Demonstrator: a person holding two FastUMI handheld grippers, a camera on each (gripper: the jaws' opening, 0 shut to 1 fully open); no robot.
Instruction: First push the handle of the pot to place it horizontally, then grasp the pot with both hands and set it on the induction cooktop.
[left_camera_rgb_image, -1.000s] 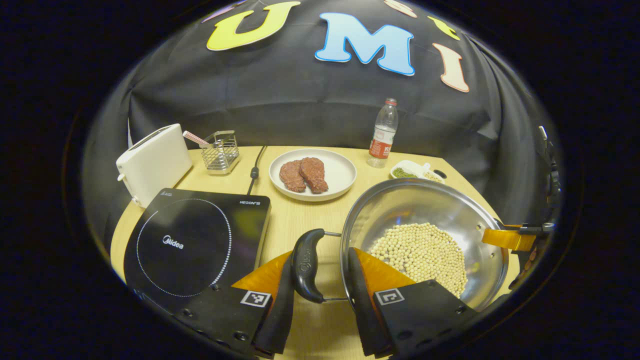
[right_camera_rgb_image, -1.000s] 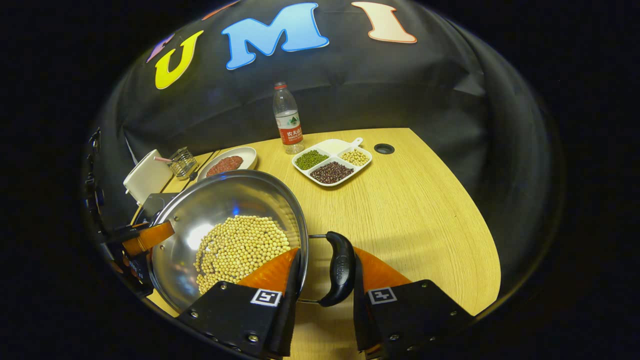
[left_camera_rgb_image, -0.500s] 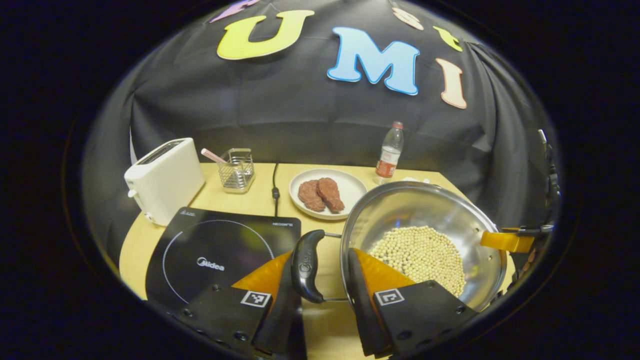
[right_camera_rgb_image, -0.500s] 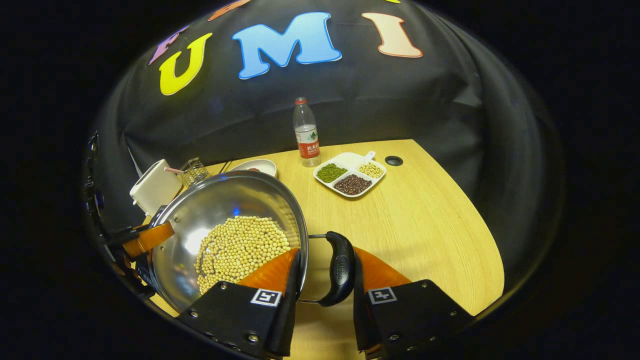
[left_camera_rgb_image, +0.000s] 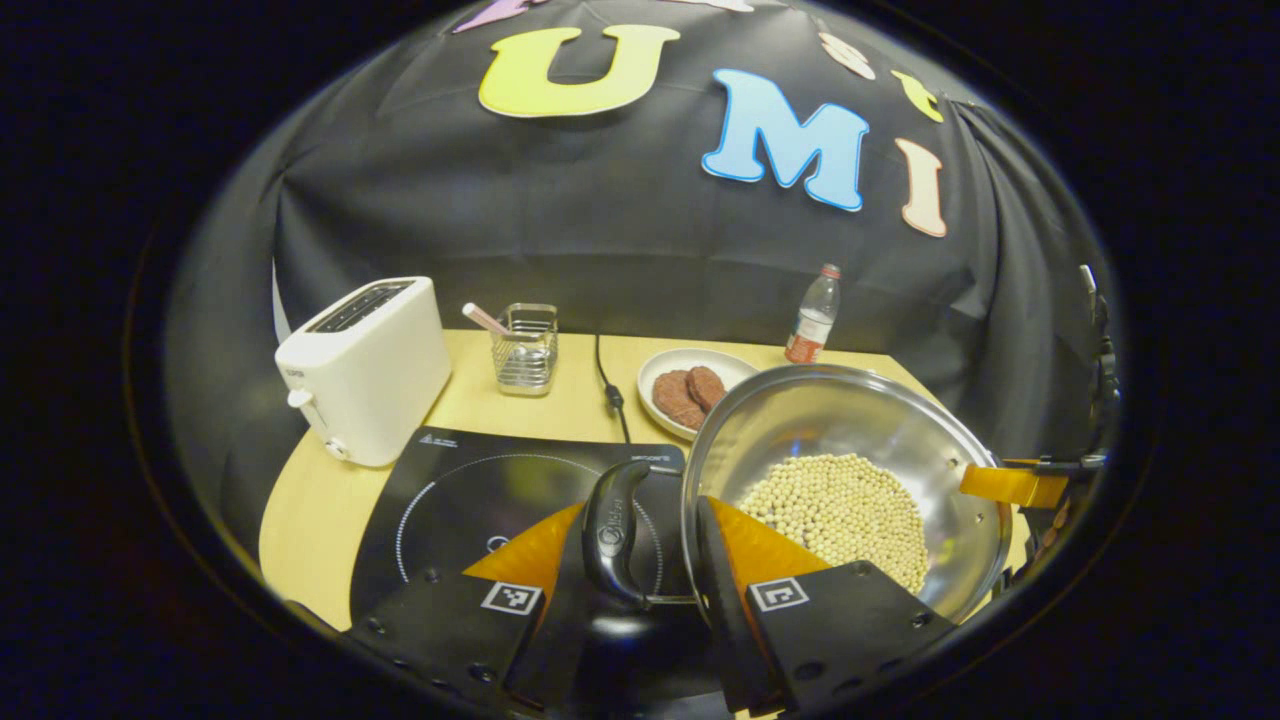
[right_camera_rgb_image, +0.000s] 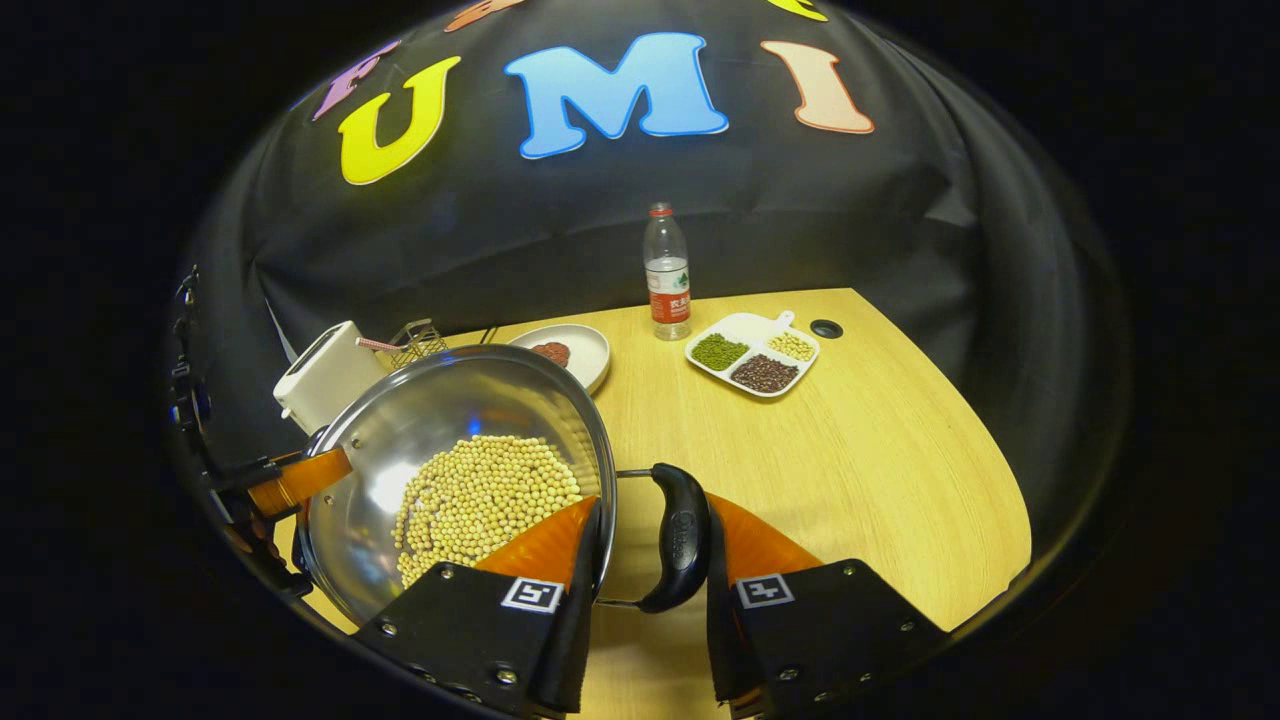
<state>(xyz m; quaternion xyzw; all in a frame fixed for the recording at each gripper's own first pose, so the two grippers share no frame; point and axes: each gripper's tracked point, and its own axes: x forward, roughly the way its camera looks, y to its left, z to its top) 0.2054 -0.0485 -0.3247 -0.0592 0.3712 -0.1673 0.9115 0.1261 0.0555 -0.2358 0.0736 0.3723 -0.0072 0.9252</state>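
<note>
Steel pot (left_camera_rgb_image: 850, 440) of beans is being held level by its side handles, left gripper (left_camera_rgb_image: 640, 560) and right gripper (right_camera_rgb_image: 650, 545) each clenched on one, handle axis running left-right, partly above the induction cooktop (left_camera_rgb_image: 470, 490).

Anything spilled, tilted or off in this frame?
Nothing stands out. The beans sit inside the pot, none on the table. Each gripper, left and right, holds a side handle.
</note>
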